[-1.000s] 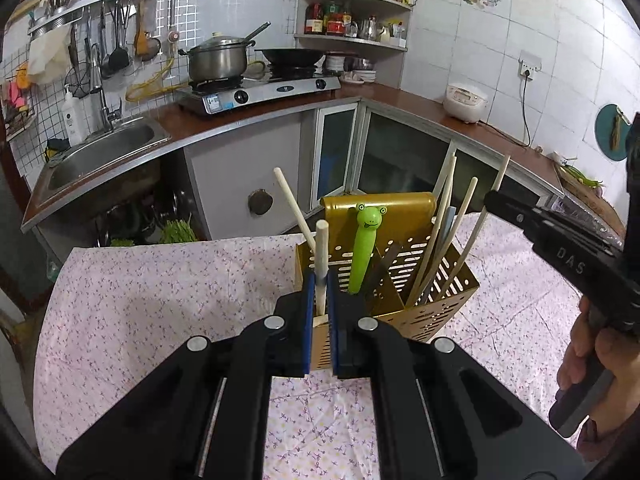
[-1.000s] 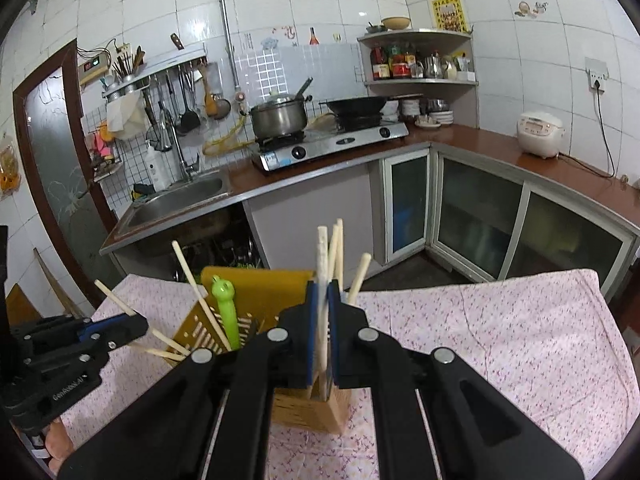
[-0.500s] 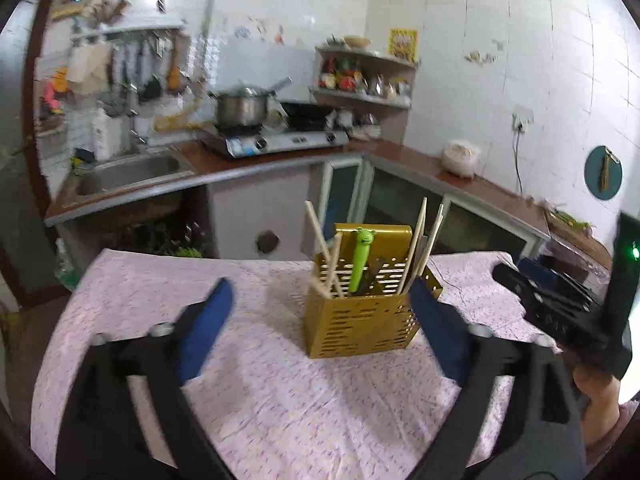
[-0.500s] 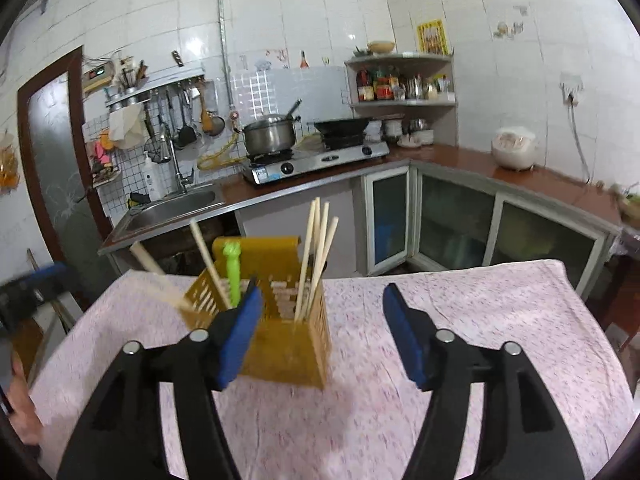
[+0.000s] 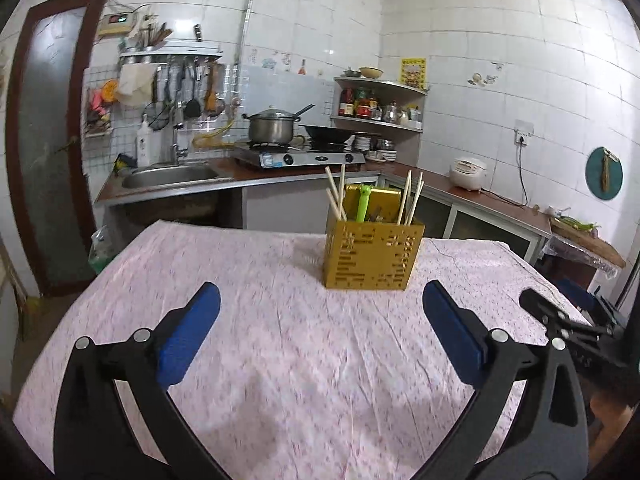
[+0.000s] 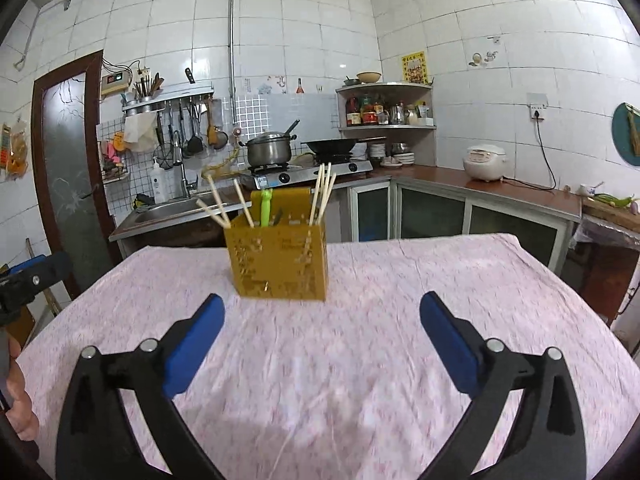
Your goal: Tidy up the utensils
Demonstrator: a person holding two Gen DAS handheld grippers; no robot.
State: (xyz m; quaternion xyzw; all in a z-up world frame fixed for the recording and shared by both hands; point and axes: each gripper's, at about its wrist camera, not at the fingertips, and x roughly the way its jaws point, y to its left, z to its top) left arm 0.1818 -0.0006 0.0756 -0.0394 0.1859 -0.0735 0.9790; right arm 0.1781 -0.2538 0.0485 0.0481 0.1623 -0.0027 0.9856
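Observation:
A gold perforated utensil holder point(image 5: 374, 258) point(image 6: 280, 264) stands upright on the pink cloth-covered table point(image 5: 260, 340). Several pale chopsticks point(image 5: 412, 200) point(image 6: 322, 194) lean in its left and right sections. A green frog-topped utensil point(image 5: 363, 204) point(image 6: 266, 208) stands in the middle. My left gripper point(image 5: 320, 292) hovers over the cloth, well short of the holder. Its jaws are opening wide with nothing between them. My right gripper point(image 6: 322, 300) is likewise back from the holder, jaws opening, nothing between them.
A kitchen counter point(image 5: 480, 192) wraps behind the table with a sink point(image 5: 172, 176), a stove with a pot point(image 5: 274, 128) and a rice cooker point(image 5: 468, 174). A dark door point(image 5: 44, 140) is at left. A hand point(image 6: 18, 408) grips the other tool.
Both grippers were shut on chopsticks standing in the holder. They let go, opened wide and drew back across the table; the chopsticks stayed in the holder.

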